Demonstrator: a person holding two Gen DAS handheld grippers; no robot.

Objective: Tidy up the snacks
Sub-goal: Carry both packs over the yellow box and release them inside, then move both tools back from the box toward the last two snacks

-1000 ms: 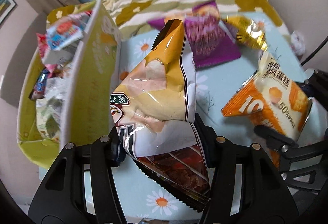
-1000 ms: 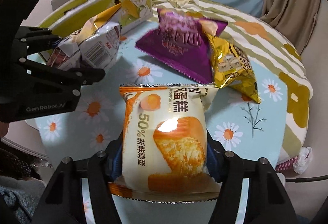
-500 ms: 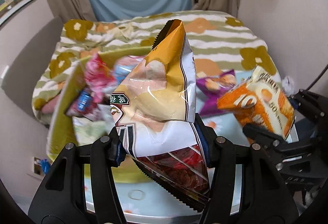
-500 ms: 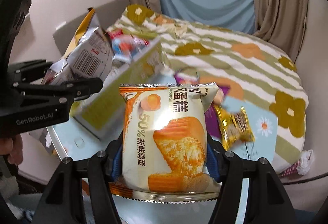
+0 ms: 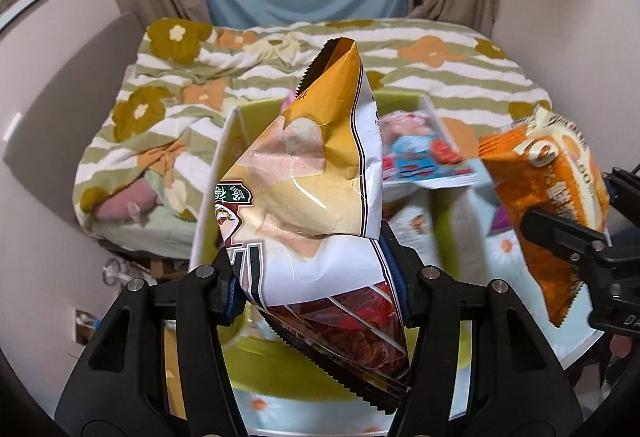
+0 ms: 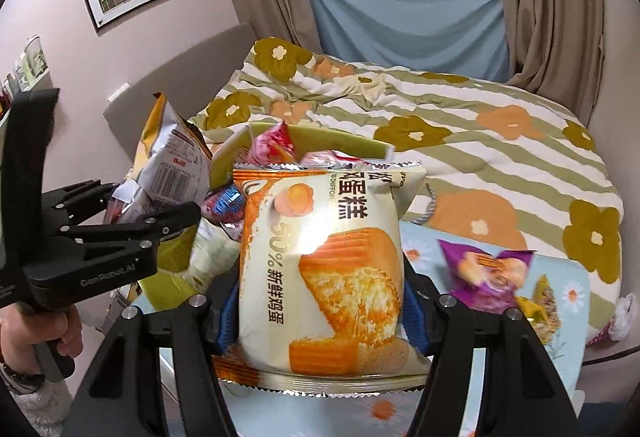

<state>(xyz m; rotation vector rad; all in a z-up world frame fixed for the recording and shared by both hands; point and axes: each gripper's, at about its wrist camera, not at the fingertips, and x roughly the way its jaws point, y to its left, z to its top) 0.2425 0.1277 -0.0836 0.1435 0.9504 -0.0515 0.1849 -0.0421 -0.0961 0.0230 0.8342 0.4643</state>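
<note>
Left gripper (image 5: 316, 273): clamped on a yellow-and-white chip bag (image 5: 316, 173), pads pressed into its lower half, long axis upright, sealed top toward 12 o'clock. Right gripper (image 6: 320, 317): clamped on an orange cake packet (image 6: 324, 269), upright, label facing the camera.

Target judged to be the green snack box (image 5: 400, 101), already part-filled with wrapped sweets (image 5: 420, 153). In the left wrist view, box directly behind and below the chip bag, from 12 to 6 o'clock, open top facing up. In the right wrist view, box at 11 o'clock beyond the cake packet. Left gripper appears nearer the opening; right one off the box's right side, over the blue daisy tablecloth (image 6: 568, 277).

Remaining on the table at 3 o'clock in the right wrist view: a purple bag (image 6: 484, 273) and a gold packet (image 6: 540, 301). Bed with flowered quilt (image 6: 480, 141) behind.

Obstruction: sweets piled high inside the box; both packets converging on one opening, risk of collision between grippers.
</note>
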